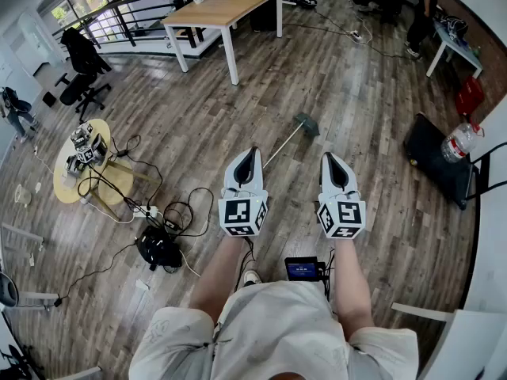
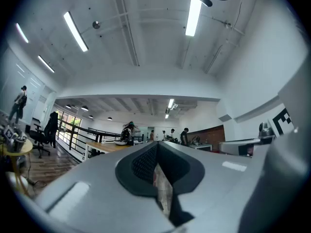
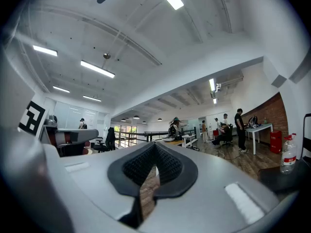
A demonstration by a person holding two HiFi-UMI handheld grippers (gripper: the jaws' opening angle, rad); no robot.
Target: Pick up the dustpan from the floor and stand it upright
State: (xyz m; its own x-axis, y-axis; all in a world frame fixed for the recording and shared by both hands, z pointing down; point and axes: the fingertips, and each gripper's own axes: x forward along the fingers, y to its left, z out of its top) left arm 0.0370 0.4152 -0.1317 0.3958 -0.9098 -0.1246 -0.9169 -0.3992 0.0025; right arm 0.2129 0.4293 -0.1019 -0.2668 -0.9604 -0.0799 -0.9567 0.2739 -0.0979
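The dustpan (image 1: 306,123) lies flat on the wooden floor ahead of me, its grey-green pan at the far end. Its long thin handle (image 1: 282,144) runs back toward me and ends beside my left gripper. My left gripper (image 1: 250,150) is held level at waist height, jaws together with nothing between them, just left of the handle's near end. The right gripper (image 1: 329,157) hangs parallel to it, also shut and empty, to the right of the handle. In both gripper views, left gripper (image 2: 156,143) and right gripper (image 3: 155,144), only the room shows; the dustpan is hidden.
A round yellow side table (image 1: 109,177) with cables and a black bag (image 1: 158,248) sit at the left. A wooden desk (image 1: 226,10) and black office chair (image 1: 83,70) stand farther back. A water bottle (image 1: 459,141) and black case (image 1: 436,165) are at the right.
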